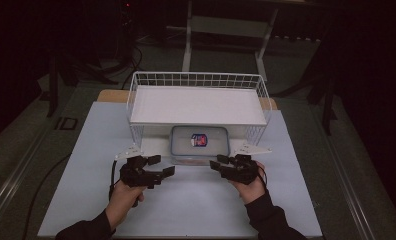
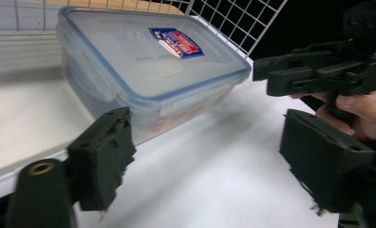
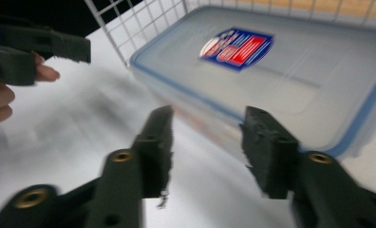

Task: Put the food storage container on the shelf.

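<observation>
- One clear plastic rectangular box with a blue-rimmed lid [image 1: 199, 144] sits on the desk [image 1: 196, 200], just ahead of your fingers and between the two grippers, its far part under the shelf of the white wire basket [image 1: 196, 102].
- The box has rounded corners, a smooth frosted lid and one red-and-blue sticker [image 2: 176, 42]; what is inside shows as a reddish blur through the wall.
- Your left gripper [image 1: 158, 166] has its two fingers [image 2: 103, 159] released, apart with nothing between them; the foam pads look torn and ragged at the edges.
- Your right gripper [image 1: 221, 164] also stands released, two fingers [image 3: 267, 152] apart and just short of the box's near edge.
- The box's far end is cut off in both gripper views.
</observation>
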Action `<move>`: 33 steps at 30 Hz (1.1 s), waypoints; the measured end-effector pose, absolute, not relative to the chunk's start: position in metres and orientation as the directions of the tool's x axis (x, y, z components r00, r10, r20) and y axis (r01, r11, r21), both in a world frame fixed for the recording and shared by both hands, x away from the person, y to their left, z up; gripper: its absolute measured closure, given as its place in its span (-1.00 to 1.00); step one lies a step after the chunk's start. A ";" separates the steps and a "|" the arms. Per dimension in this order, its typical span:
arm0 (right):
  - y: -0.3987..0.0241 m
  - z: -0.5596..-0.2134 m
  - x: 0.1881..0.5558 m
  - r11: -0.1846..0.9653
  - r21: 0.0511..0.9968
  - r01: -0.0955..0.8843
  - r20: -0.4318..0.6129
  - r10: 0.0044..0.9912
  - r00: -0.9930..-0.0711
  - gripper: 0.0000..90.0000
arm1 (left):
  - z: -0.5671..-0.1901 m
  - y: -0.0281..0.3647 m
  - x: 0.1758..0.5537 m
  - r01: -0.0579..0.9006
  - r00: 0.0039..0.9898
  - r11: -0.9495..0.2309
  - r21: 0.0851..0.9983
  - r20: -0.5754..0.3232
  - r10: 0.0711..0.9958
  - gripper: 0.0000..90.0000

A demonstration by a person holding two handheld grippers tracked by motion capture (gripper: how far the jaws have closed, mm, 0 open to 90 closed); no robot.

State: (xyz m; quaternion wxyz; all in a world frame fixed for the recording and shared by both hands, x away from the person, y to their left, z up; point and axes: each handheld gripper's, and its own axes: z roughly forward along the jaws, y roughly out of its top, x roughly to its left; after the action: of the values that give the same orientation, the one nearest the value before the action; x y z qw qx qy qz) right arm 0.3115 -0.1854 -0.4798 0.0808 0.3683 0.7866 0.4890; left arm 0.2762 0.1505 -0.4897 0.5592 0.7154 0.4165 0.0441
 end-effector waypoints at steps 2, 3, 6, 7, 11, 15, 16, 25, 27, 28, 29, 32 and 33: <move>-0.183 -0.482 0.312 0.259 0.826 0.501 0.235 0.651 -0.722 0.51 | -0.492 0.153 0.272 0.545 0.651 -0.039 0.838 -0.393 0.649 -0.69; -0.183 -0.482 0.312 0.259 0.826 0.501 0.235 0.651 -0.722 0.51 | -0.493 0.154 0.270 0.539 0.653 -0.038 0.842 -0.389 0.650 -0.69; -0.180 -0.484 0.311 0.271 0.818 0.507 0.245 0.634 -0.734 0.81 | -0.496 0.159 0.266 0.537 0.660 -0.051 0.842 -0.382 0.647 -0.88; -0.178 -0.485 0.312 0.285 0.812 0.509 0.242 0.629 -0.739 0.87 | -0.496 0.160 0.265 0.537 0.661 -0.050 0.842 -0.383 0.646 -0.88; -0.168 -0.491 0.313 0.324 0.795 0.512 0.225 0.627 -0.746 0.99 | -0.499 0.162 0.261 0.517 0.666 -0.081 0.852 -0.342 0.663 -1.00; -0.159 -0.498 0.319 0.344 0.782 0.519 0.220 0.627 -0.747 1.00 | -0.502 0.160 0.259 0.508 0.680 -0.107 0.855 -0.321 0.659 -1.00; -0.157 -0.499 0.320 0.345 0.779 0.524 0.221 0.631 -0.744 1.00 | -0.503 0.160 0.259 0.509 0.683 -0.108 0.854 -0.324 0.655 -1.00; -0.148 -0.511 0.337 0.338 0.766 0.547 0.220 0.662 -0.717 1.00 | -0.506 0.158 0.257 0.498 0.684 -0.115 0.859 -0.308 0.661 -1.00; -0.147 -0.511 0.338 0.341 0.770 0.540 0.210 0.663 -0.718 1.00 | -0.505 0.157 0.256 0.492 0.685 -0.121 0.862 -0.297 0.665 -1.00; -0.146 -0.510 0.340 0.334 0.771 0.543 0.214 0.667 -0.713 1.00 | -0.505 0.156 0.256 0.489 0.687 -0.122 0.864 -0.294 0.664 -1.00; -0.146 -0.510 0.340 0.334 0.771 0.543 0.214 0.667 -0.713 1.00 | -0.505 0.156 0.256 0.489 0.686 -0.121 0.864 -0.295 0.665 -1.00; -0.145 -0.510 0.347 0.326 0.774 0.542 0.206 0.681 -0.703 1.00 | -0.506 0.157 0.257 0.490 0.683 -0.119 0.864 -0.295 0.668 -1.00; -0.145 -0.510 0.351 0.311 0.774 0.552 0.219 0.687 -0.693 1.00 | -0.506 0.157 0.256 0.487 0.683 -0.119 0.865 -0.293 0.669 -1.00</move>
State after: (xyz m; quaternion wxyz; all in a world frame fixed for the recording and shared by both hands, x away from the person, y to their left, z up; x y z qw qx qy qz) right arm 0.3505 -0.1454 -0.5097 0.0758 0.3841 0.8061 0.4436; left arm 0.2564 0.1569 -0.5059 0.5378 0.7432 0.3890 0.0845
